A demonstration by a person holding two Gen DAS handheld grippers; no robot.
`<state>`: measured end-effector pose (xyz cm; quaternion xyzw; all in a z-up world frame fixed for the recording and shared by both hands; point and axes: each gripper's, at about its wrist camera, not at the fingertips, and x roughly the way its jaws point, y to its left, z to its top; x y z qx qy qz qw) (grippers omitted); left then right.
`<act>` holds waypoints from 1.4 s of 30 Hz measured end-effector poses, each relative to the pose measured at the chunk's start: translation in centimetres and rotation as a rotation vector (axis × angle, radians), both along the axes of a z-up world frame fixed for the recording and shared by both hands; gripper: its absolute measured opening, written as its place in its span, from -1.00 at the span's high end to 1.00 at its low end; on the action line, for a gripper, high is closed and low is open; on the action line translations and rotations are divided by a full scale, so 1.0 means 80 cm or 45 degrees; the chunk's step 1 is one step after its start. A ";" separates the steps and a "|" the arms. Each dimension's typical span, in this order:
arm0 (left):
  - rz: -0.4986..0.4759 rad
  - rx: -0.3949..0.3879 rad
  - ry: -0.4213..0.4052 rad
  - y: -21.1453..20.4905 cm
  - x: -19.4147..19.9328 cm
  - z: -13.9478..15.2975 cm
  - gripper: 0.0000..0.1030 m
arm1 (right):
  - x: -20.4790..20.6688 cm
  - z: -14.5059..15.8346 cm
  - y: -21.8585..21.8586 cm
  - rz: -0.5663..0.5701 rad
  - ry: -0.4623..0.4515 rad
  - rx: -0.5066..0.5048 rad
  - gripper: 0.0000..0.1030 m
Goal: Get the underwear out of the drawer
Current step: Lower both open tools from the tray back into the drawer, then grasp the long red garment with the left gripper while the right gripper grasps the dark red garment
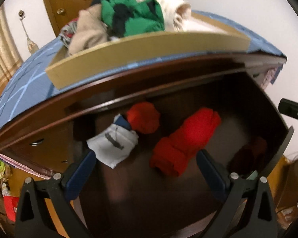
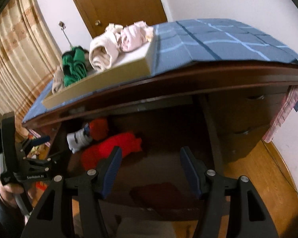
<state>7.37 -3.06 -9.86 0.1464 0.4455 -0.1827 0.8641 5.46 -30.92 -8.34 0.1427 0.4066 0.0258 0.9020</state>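
Note:
The dark wooden drawer (image 1: 276,138) stands pulled out. Inside lie a red folded piece (image 1: 184,140), an orange-red piece (image 1: 143,117), a grey-white piece (image 1: 113,142) and a dark maroon piece (image 1: 250,154). My left gripper (image 1: 146,158) is open and empty, just above the drawer, its fingers either side of the red piece. My right gripper (image 2: 150,156) is open and empty over the drawer's right part, with the red piece (image 2: 111,146) at its left finger and the maroon piece (image 2: 159,194) below. The left gripper also shows in the right wrist view (image 2: 39,140).
A tan tray (image 1: 129,55) on the blue-patterned dresser top (image 1: 25,91) holds green (image 1: 133,15), beige and white garments. A wooden door (image 2: 117,2) and curtains (image 2: 15,55) stand behind. More drawers (image 2: 248,119) are shut on the right. Wooden floor (image 2: 268,178) is at the right.

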 end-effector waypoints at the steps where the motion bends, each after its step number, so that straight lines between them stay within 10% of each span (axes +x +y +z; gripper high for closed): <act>1: -0.010 0.012 0.012 -0.001 0.001 -0.004 -0.99 | 0.000 -0.004 -0.002 0.008 0.020 0.001 -0.23; 18: -0.330 0.127 0.227 -0.077 0.033 -0.053 -0.99 | 0.018 -0.024 -0.016 0.149 0.148 0.086 -0.23; 28: -0.374 0.284 0.248 -0.105 0.045 -0.074 -0.99 | 0.073 -0.051 -0.002 0.617 0.476 -0.078 -0.23; 42: -0.533 0.442 0.236 -0.145 0.027 -0.100 -0.98 | 0.104 -0.087 0.025 0.590 0.858 -0.006 -0.23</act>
